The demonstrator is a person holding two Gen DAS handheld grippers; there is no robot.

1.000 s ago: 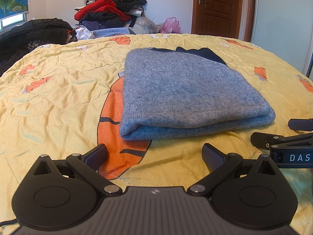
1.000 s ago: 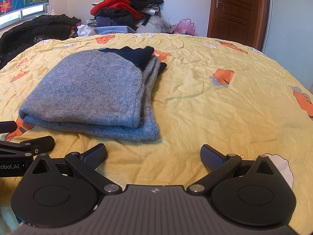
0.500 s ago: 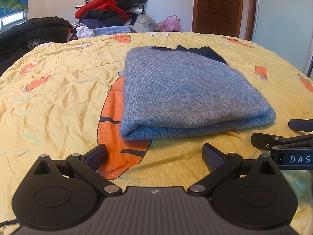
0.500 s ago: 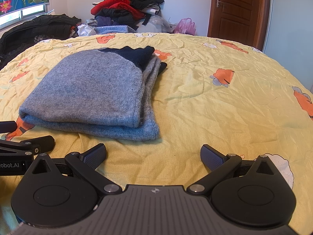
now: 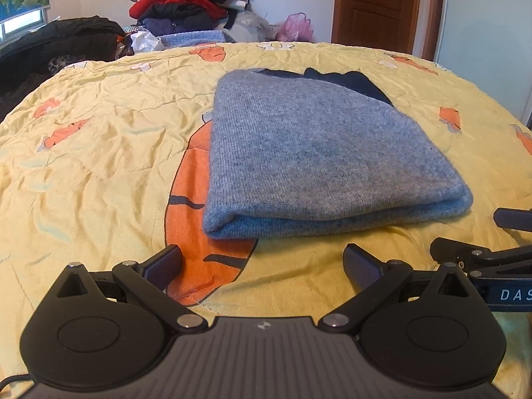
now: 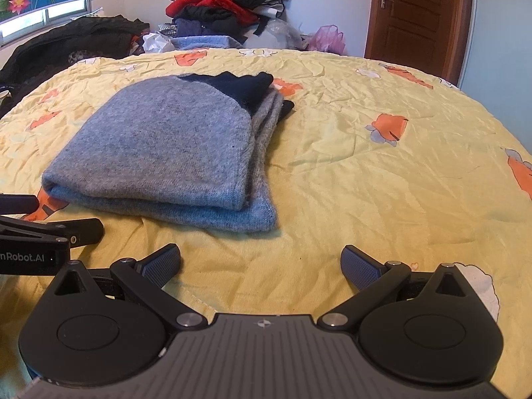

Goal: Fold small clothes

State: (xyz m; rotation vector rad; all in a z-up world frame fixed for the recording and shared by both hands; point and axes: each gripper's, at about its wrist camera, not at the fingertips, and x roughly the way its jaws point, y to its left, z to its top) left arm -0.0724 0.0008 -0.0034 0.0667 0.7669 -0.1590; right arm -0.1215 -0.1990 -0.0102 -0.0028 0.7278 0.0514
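Grey knit sweater (image 5: 319,153) lies folded flat on the yellow bedspread (image 5: 99,153), dark collar at its far end. Left gripper (image 5: 262,262) sits just short of the sweater's near edge, fingers spread wide, holding nothing. Right gripper (image 6: 261,262) sits near the sweater's right corner, fingers equally wide apart and empty. Both are clear of the fabric. Clothes pile (image 6: 226,10) lies beyond the bed.
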